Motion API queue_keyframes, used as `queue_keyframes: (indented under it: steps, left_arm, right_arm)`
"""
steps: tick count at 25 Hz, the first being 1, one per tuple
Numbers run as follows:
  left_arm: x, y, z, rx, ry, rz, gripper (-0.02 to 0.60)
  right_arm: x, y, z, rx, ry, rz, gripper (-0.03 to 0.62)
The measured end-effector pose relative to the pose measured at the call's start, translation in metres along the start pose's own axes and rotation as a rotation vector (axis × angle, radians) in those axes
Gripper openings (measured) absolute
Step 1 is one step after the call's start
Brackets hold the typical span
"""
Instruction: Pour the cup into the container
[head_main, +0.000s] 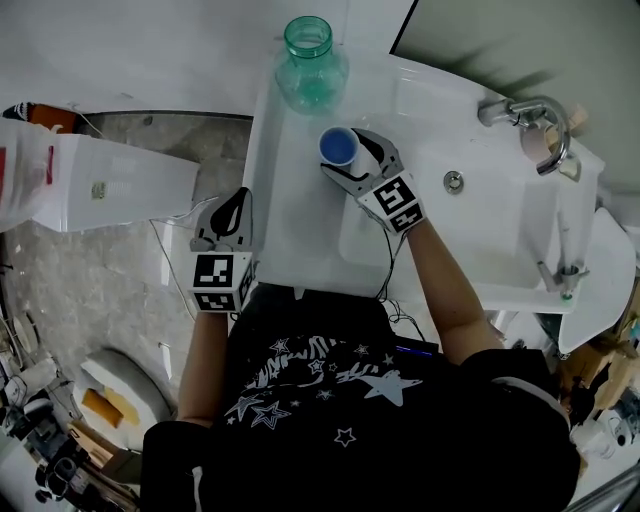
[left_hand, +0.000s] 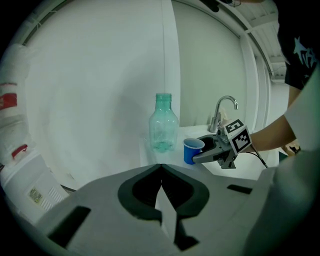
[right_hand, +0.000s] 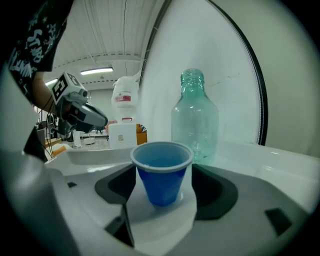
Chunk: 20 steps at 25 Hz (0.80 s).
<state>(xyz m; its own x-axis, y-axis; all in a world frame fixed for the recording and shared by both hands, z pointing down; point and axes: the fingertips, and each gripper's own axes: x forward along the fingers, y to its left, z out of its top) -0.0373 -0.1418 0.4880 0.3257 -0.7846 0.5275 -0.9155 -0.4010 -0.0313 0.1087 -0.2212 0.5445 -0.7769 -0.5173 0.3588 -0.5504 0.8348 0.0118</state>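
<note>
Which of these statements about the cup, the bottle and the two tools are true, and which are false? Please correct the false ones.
1. The blue cup stands upright between the jaws of the right tool. True.
2. The right tool holds the cup in the air. False: the cup stands on the white counter, and the jaws are open, with gaps on both sides of it.
3. The jaws of the left tool are wide apart. False: they are together, with nothing between them.
4. The green-tinted bottle stands upright with no cap on it. True.
</note>
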Motion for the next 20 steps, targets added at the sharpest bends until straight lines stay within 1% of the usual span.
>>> queue_keyframes:
  steps: [4,9,16,18,20]
  left_arm:
    - [0.0,0.002,-0.001,-0.014,0.002,0.01,0.01]
    - [0.002,0.004,-0.001,-0.028,-0.013,0.013,0.009]
    - [0.002,0.0,-0.003,-0.016,-0.016,-0.03,0.009]
    - [0.002,0.001,-0.001,-0.006,-0.025,-0.051,0.01]
    - [0.001,0.003,0.0,0.007,-0.03,-0.072,0.009]
  right_arm:
    - [0.008,0.001,0.004,0.002,-0.022,0.003,0.344]
    - [0.012,0.001,0.004,0.006,-0.026,-0.004,0.311]
    - [0.009,0.001,0.002,0.015,0.012,-0.024,0.298]
    - [0.004,-0.003,0.003,0.027,0.01,-0.042,0.296]
    - [-0.002,-0.008,0.009,0.035,-0.006,-0.078,0.296]
